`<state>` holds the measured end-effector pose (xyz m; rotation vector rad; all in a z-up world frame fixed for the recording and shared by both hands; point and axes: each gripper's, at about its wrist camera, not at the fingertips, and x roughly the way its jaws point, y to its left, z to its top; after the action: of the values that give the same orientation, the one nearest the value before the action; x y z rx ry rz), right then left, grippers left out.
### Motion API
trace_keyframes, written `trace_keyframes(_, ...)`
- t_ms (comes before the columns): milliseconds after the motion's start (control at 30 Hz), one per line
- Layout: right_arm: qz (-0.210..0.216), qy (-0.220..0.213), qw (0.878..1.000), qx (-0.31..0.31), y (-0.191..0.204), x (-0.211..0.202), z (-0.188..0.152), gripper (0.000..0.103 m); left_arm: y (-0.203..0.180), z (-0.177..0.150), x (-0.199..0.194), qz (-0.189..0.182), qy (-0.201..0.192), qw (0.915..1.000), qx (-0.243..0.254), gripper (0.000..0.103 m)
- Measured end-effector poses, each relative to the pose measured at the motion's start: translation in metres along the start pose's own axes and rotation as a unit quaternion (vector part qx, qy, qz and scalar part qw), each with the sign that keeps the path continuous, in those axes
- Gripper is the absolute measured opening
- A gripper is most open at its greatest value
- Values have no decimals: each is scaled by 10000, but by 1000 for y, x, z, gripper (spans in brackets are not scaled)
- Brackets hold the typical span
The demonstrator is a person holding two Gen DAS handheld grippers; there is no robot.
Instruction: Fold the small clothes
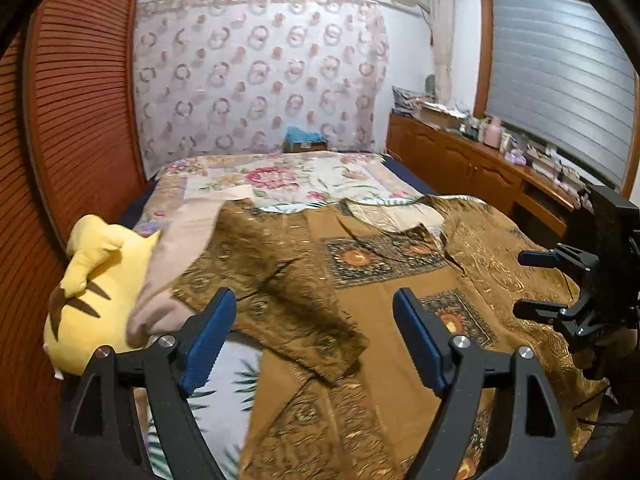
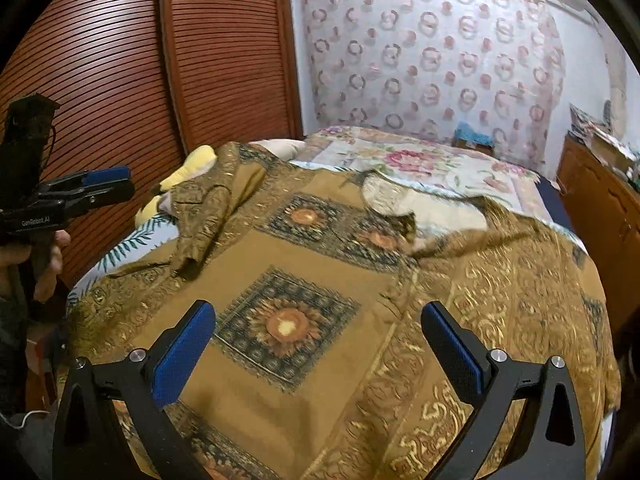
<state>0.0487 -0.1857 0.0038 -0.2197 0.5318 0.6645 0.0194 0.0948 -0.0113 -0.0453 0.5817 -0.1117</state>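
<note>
A brown-gold shirt point(image 1: 372, 292) printed with sunflower squares lies spread on the bed. Its left sleeve point(image 1: 304, 316) is folded inward over the body; the right wrist view shows that sleeve point(image 2: 200, 216) rumpled at the left edge. My left gripper point(image 1: 316, 334) hovers open just above the sleeve, nothing between its blue pads. My right gripper point(image 2: 318, 346) is open too, above a sunflower square point(image 2: 286, 324) on the shirt point(image 2: 360, 280), holding nothing. Each view catches the other tool: the right gripper point(image 1: 524, 283) at the right edge, the left gripper point(image 2: 126, 182) at the left, in a hand point(image 2: 48, 256).
A yellow plush toy point(image 1: 96, 280) and a beige cloth point(image 1: 180, 256) lie at the shirt's left. The floral bedcover point(image 1: 280, 178) stretches to the far wall. A slatted wooden wardrobe point(image 1: 80, 120) stands on the left, a cluttered wooden cabinet point(image 1: 480, 168) on the right.
</note>
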Motion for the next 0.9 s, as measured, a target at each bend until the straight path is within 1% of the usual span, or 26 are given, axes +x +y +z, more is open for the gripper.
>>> trace_keyframes(133, 125, -43, 9995, -283, 10, 5, 14, 97, 15, -6, -12, 277, -157, 9993, -190, 81)
trace_keyframes(333, 313, -130, 9956, -874, 34, 23, 43, 88, 35, -16, -19, 510, -213, 9976, -417, 81)
trace_keyframes(433, 559, -170, 9931, -1017, 42, 39, 58, 82, 45, -23, -23, 548, -233, 9968, -528, 81)
trace_keyframes(500, 745, -156, 9912, -1080, 48, 54, 66, 74, 48, -27, -24, 587, -228, 9964, -572, 81)
trace_keyframes(533, 824, -140, 9903, -1108, 51, 62, 70, 72, 50, -29, -25, 611, -222, 9962, -586, 81)
trace_keyframes(600, 1041, -66, 9875, -1179, 60, 80, 74, 66, 55, -33, -27, 657, -228, 9957, -614, 81)
trace_keyframes(700, 1334, 69, 9824, -1309, 78, 105, 79, 61, 61, -36, -28, 726, -221, 9949, -668, 81)
trace_keyframes(833, 1570, 360, 9754, -1505, 98, 142, 83, 59, 69, -39, -31, 813, -200, 9939, -719, 81)
trace_keyframes(900, 1655, 596, 9710, -1617, 109, 164, 82, 59, 71, -42, -32, 831, -180, 9937, -724, 81)
